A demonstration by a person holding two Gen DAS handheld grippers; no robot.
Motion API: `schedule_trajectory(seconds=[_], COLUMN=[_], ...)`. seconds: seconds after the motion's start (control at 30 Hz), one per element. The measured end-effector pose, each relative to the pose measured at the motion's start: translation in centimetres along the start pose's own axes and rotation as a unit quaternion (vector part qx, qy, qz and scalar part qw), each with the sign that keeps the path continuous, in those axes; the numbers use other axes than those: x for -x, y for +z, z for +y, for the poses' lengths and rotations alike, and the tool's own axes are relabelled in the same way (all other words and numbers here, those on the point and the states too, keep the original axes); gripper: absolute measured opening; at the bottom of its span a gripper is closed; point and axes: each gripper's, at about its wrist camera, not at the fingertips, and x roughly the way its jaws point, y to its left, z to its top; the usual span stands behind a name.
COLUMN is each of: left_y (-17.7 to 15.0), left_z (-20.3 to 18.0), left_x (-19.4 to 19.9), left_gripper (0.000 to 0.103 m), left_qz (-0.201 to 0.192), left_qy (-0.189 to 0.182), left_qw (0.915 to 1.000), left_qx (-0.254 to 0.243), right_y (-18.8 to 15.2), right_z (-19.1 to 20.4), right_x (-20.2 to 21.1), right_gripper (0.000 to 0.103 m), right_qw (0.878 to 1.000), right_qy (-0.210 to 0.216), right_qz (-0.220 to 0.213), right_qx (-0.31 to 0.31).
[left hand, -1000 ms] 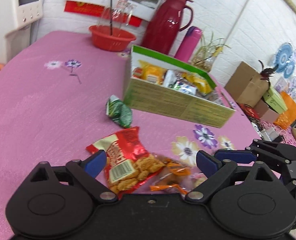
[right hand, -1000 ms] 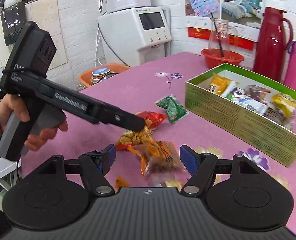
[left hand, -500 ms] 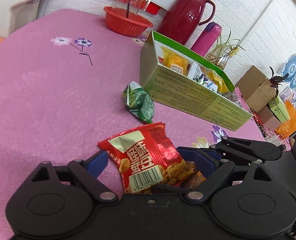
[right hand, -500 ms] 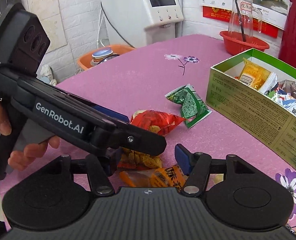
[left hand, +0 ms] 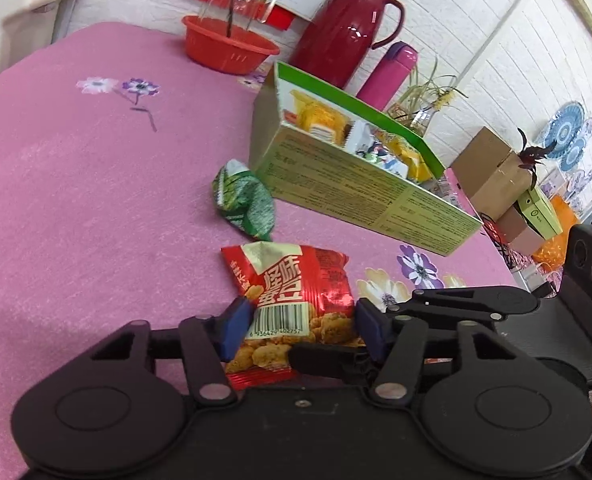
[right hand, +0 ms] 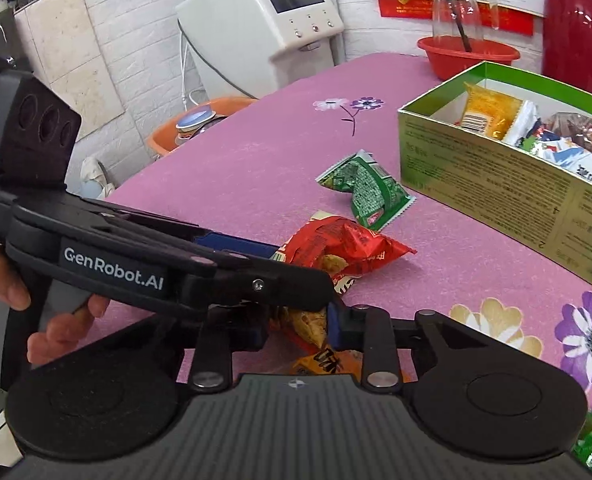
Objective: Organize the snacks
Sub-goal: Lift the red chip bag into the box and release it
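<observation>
A red snack packet (left hand: 296, 300) lies on the pink tablecloth between the blue pads of my left gripper (left hand: 300, 326), which has closed in against its sides. It also shows in the right wrist view (right hand: 344, 244). My right gripper (right hand: 296, 330) is shut on an orange snack packet (right hand: 320, 360), partly hidden under the left gripper's finger. A green snack packet (left hand: 246, 204) lies beside the open green box (left hand: 360, 196), which holds several snacks. The same packet (right hand: 366, 190) and box (right hand: 496, 192) show in the right wrist view.
A red basin (left hand: 228, 46) with a glass jar, a red thermos (left hand: 344, 28) and a pink bottle (left hand: 388, 76) stand behind the box. A white appliance (right hand: 264, 24) stands off the table's far edge. Cardboard boxes (left hand: 492, 172) sit beyond the right edge.
Both grippers moved down and closed: the left onto the red packet, the right onto the orange packet. The left gripper's finger now crosses in front of the right one.
</observation>
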Motion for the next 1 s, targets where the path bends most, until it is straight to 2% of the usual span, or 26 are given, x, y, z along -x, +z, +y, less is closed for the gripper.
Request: schedule_trajectory(seconds=[0.1, 0.17, 0.23, 0.43, 0.5, 0.53, 0.57, 0.6, 0.63, 0.67, 0.7, 0.77, 0.8, 0.87, 1.0], left_y=[0.3, 0.7, 1.2, 2.1, 2.2, 2.1, 2.1, 2.0, 2.0, 1.9, 1.8, 1.7, 1.7, 1.7, 1.7], left_z=[-1.7, -2.8, -3.5, -5.5, -5.5, -5.4, -5.3, -5.1, -4.8, -4.4, -4.0, -3.2, -2.8, -2.5, -2.1], left_x=[0.4, 0.5, 0.7, 0.9, 0.8, 0.7, 0.6, 0.5, 0.4, 0.3, 0.1, -0.3, -0.5, -1.0, -2.0], left_gripper=[0.003, 0.004, 0.004, 0.004, 0.008, 0.020, 0.049, 0.064, 0.085, 0.092, 0.093, 0.103, 0.103, 0.103, 0.103], left_qz=[-0.015, -0.024, -0.030, -0.041, -0.036, -0.035, -0.034, -0.036, -0.037, -0.033, -0.029, -0.019, -0.017, -0.013, -0.006], left_qy=[0.006, 0.007, 0.004, -0.007, -0.018, -0.015, -0.007, 0.004, 0.016, 0.021, 0.024, 0.025, 0.028, 0.030, 0.027], left_qw=[0.9995, 0.9988, 0.9985, 0.9975, 0.9979, 0.9981, 0.9981, 0.9981, 0.9981, 0.9982, 0.9985, 0.9991, 0.9991, 0.9991, 0.9992], left_qx=[-0.028, -0.043, -0.046, -0.056, -0.050, -0.048, -0.050, -0.049, -0.047, -0.045, -0.041, -0.029, -0.026, -0.027, -0.030], right_y=[0.0, 0.2, 0.5, 0.6, 0.4, 0.3, 0.2, 0.1, 0.1, 0.0, -0.1, -0.3, -0.3, -0.3, -0.4], right_z=[-0.1, -0.2, -0.4, -1.4, -1.8, -2.1, -2.3, -2.4, -2.5, -2.6, -2.6, -2.8, -3.0, -3.2, -3.5], right_x=[1.1, 2.1, 3.2, 5.7, 5.9, 5.8, 5.7, 5.5, 5.1, 4.7, 4.4, 3.8, 3.7, 3.2, 2.1], right_gripper=[0.045, 0.038, 0.030, 0.026, 0.020, 0.019, 0.019, 0.019, 0.019, 0.026, 0.033, 0.052, 0.059, 0.097, 0.100], right_qw=[1.000, 1.000, 1.000, 0.998, 0.998, 0.998, 0.998, 0.998, 0.998, 0.999, 0.999, 0.999, 0.999, 0.998, 0.997], right_qy=[0.000, 0.002, 0.007, 0.000, -0.004, -0.004, -0.005, -0.007, -0.008, -0.008, -0.008, -0.016, -0.012, -0.008, 0.007], right_qz=[-0.008, -0.015, -0.024, -0.056, -0.060, -0.059, -0.056, -0.051, -0.047, -0.041, -0.036, -0.037, -0.039, -0.034, -0.024], right_qx=[-0.003, -0.008, -0.011, -0.023, -0.025, -0.028, -0.031, -0.032, -0.031, -0.029, -0.028, -0.032, -0.036, -0.050, -0.075])
